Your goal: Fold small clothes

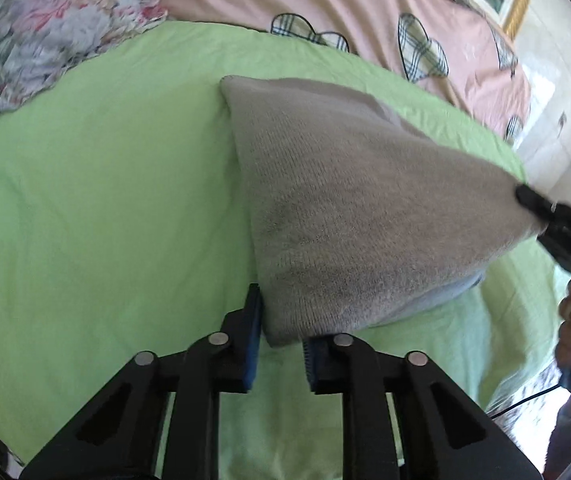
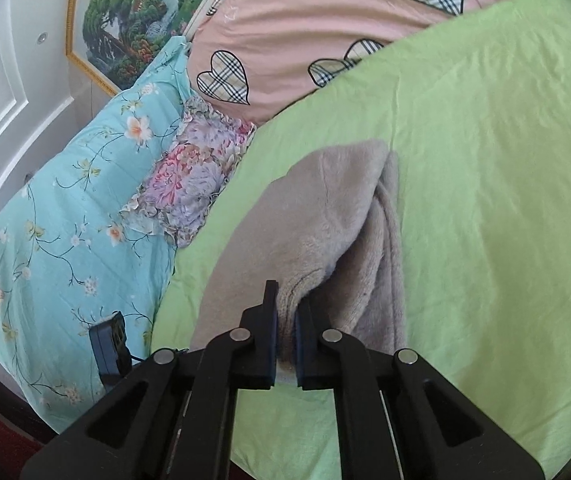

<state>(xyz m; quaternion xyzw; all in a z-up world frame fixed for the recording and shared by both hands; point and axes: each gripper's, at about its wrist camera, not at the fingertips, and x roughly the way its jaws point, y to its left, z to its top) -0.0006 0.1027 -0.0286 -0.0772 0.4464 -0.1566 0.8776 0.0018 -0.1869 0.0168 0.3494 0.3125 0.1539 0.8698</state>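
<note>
A grey knitted garment (image 1: pixel 345 200) lies on the green sheet (image 1: pixel 105 200), with its near and right parts lifted. My left gripper (image 1: pixel 281 332) has its jaws apart, one on each side of the garment's near corner; the cloth sits between the blue pads, and a grip cannot be confirmed. My right gripper (image 2: pixel 285 332) is shut on a corner of the garment (image 2: pixel 325 220) and holds it up off the green sheet (image 2: pixel 485 200). In the left wrist view the right gripper (image 1: pixel 525 196) pinches the garment's right corner.
A pink duvet with plaid hearts (image 1: pixel 365 8) lies at the back. A floral pillow (image 2: pixel 201 172) and a turquoise floral quilt (image 2: pixel 65 208) lie at the bed's side. A black box with a cable (image 2: pixel 107 344) rests on the quilt. A framed painting (image 2: pixel 133 16) hangs on the wall.
</note>
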